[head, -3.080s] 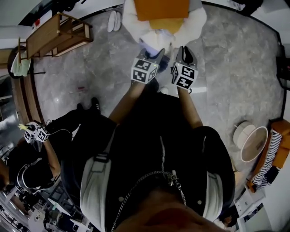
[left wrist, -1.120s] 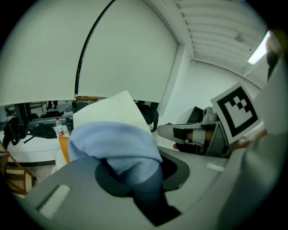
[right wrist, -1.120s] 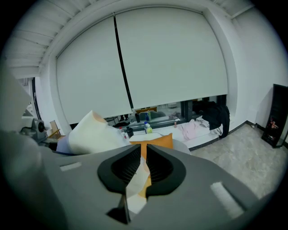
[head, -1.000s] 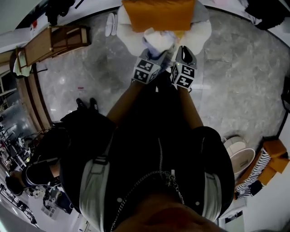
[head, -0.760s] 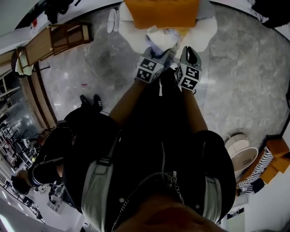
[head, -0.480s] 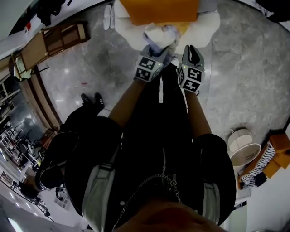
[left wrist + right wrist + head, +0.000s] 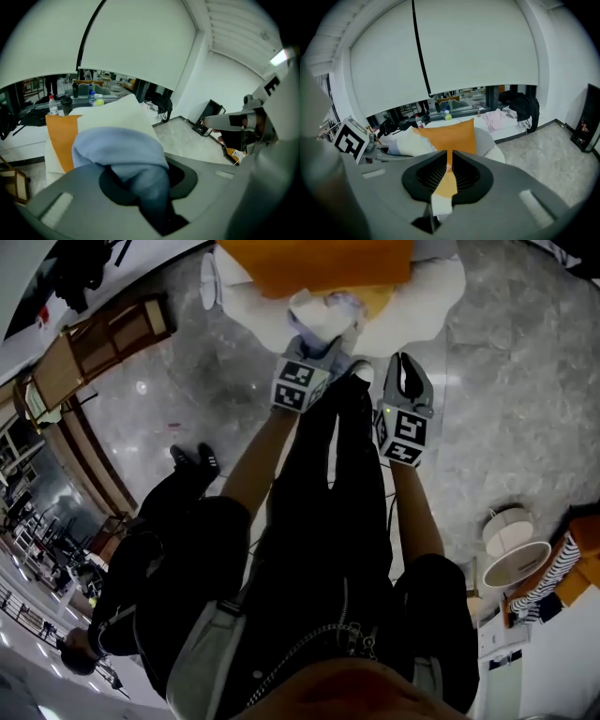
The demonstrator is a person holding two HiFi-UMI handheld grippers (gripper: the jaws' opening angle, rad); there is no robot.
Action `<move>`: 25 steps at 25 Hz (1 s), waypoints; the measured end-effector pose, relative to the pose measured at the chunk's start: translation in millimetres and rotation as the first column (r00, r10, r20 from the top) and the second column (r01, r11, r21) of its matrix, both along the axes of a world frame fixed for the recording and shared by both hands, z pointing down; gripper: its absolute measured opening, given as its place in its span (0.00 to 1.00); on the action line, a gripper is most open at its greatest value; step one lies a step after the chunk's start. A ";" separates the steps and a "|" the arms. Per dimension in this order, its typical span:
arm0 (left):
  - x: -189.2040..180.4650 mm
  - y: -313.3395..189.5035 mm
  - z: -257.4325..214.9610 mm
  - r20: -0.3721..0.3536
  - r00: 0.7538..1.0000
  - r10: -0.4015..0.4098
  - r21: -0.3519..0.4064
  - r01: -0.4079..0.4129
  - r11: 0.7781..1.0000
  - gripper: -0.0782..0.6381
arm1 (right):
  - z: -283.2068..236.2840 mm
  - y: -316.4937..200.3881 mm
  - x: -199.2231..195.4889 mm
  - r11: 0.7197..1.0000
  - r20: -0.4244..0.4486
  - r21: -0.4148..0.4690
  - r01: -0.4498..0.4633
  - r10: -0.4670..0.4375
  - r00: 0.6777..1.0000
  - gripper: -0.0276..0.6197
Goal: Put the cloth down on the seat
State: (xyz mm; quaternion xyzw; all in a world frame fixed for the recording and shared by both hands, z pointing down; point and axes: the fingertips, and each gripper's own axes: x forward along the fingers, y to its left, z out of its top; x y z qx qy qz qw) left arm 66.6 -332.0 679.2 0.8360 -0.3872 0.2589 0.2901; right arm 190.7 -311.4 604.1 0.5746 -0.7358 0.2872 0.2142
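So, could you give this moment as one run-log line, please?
left tongs: shut on cloth | right tongs: slightly apart, empty | cloth: held over seat | seat: white, orange cushion

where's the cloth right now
The light blue cloth is clamped in the left gripper, at top centre of the head view, over the white seat near the orange cushion.

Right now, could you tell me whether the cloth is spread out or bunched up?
Bunched up: the pale blue cloth sits crumpled in a wad, pinched in the left gripper.
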 end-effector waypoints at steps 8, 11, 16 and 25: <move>0.8 -32.3 59.1 -0.002 1.000 0.006 -0.015 -0.006 1.000 0.25 | 63.4 11.4 1.8 0.996 -0.021 -0.090 -0.002 0.000 1.000 0.08; -1.3 -39.5 77.3 0.002 1.000 0.006 -0.024 -0.006 1.000 0.25 | 72.6 16.5 1.9 0.993 -0.032 -0.117 0.003 -0.006 0.999 0.08; -9.5 -42.3 119.5 0.047 0.999 -0.004 -0.060 0.007 0.998 0.26 | 85.9 22.4 -6.1 0.989 -0.052 -0.138 0.044 -0.052 0.997 0.08; -13.9 -53.1 187.2 0.069 0.997 -0.024 -0.153 0.035 0.988 0.27 | 104.3 15.7 -20.4 0.987 -0.043 -0.150 0.058 -0.065 0.997 0.08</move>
